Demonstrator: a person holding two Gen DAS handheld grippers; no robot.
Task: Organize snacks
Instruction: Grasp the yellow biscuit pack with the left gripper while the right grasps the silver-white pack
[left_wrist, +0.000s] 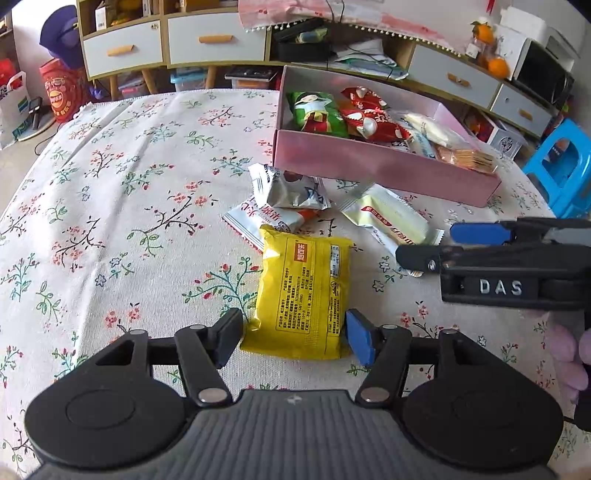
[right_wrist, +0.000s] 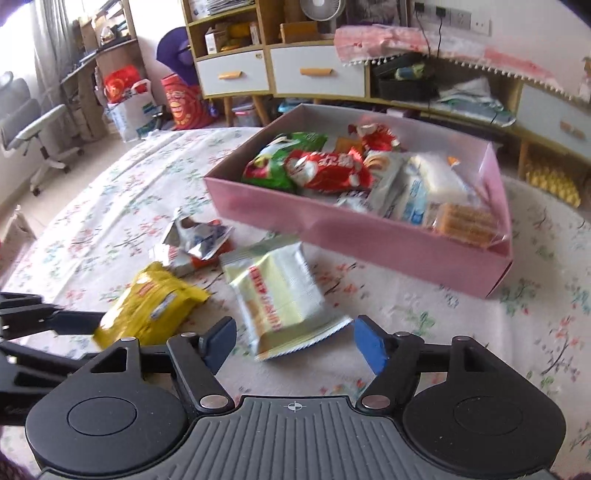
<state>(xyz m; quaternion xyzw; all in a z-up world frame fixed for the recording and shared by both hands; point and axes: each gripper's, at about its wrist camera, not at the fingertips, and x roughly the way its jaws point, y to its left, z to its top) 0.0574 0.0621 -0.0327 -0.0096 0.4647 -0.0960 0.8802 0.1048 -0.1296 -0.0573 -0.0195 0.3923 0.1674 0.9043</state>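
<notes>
Two hand-held claws work over a counter covered in a floral cloth, where loose snack packets are being gathered into a pink box at the far right.

The left claw is open about as wide as the yellow packet, one finger at each side of the packet's near end. Whether the pads already touch the wrapper cannot be told. The right claw is spread wide over the near end of a pale cream packet and holds nothing.

Judging by this, the step in hand is picking up these two loose packets. Next, each claw would need to close on its wrapper, lift, and carry it over the box's near wall. The wrappers look slick and puffy, so a slipping grip is a risk.

Two silver-and-white packets lie crumpled together just beyond the yellow one, near the box. Inside the box already sit a green packet, red packets, white ones and a clear pack of orange crackers.

Readable writing: "DAS" in raised letters on the side of the right claw as seen from the left camera. The packets carry Chinese print too small or blurred to read.
</notes>
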